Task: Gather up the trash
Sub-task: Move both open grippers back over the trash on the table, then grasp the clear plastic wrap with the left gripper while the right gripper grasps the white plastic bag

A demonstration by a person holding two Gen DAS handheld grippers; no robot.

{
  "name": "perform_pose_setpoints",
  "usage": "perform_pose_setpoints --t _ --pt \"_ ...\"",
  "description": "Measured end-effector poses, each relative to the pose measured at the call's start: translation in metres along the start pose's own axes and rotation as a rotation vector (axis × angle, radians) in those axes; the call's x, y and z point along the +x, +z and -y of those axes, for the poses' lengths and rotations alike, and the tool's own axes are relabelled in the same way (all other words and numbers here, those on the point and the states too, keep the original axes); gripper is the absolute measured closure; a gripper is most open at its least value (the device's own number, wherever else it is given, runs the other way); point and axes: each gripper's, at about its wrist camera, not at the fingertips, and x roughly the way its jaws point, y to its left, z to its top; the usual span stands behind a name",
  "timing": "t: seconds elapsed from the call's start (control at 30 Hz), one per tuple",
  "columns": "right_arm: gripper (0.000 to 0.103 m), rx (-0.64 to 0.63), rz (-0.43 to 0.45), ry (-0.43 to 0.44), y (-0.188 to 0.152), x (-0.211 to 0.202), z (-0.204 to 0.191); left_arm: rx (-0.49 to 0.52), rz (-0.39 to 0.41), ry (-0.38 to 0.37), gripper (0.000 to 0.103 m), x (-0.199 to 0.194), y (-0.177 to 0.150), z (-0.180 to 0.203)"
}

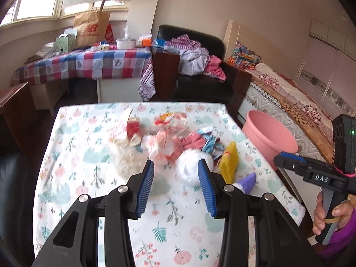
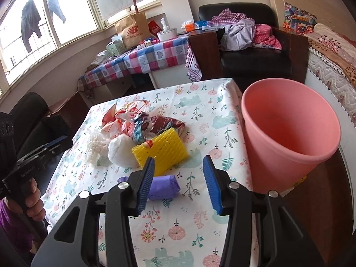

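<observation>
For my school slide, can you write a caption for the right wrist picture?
Open right gripper above a purple wrapper, beside the pink bin.

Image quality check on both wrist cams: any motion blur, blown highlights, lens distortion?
Left wrist view: trash pile and tablecloth smeared by motion blur, the left hand-held gripper sharp, window blown out. Right wrist view: sharper, yellow sponge and pink bin crisp; window bright but clothes outside readable. Both: strong fisheye curvature, dark vignette corners.
</observation>
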Motion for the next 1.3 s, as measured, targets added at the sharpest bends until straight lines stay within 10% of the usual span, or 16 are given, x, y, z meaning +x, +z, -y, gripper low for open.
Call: perform_pose_setpoints --t 0.7,0.87,1.3 --pt "0.057 -0.057 -0.058 0.041 -0.003 0.023 -0.019 -0.133 -0.157 0.143 0.063 0.054 -0.021 -0.039" --pt "0.057 -0.059 -0.066 0.052 -0.002 0.027 -0.024 -0.151 -0.128 0.107 0.083 0.051 -0.025 -0.045" --pt "0.057 -0.189 -0.083 0.151 0.014 0.055 -0.088 -0.139 -0.037 0.085 0.085 0.014 -0.028 -0.050"
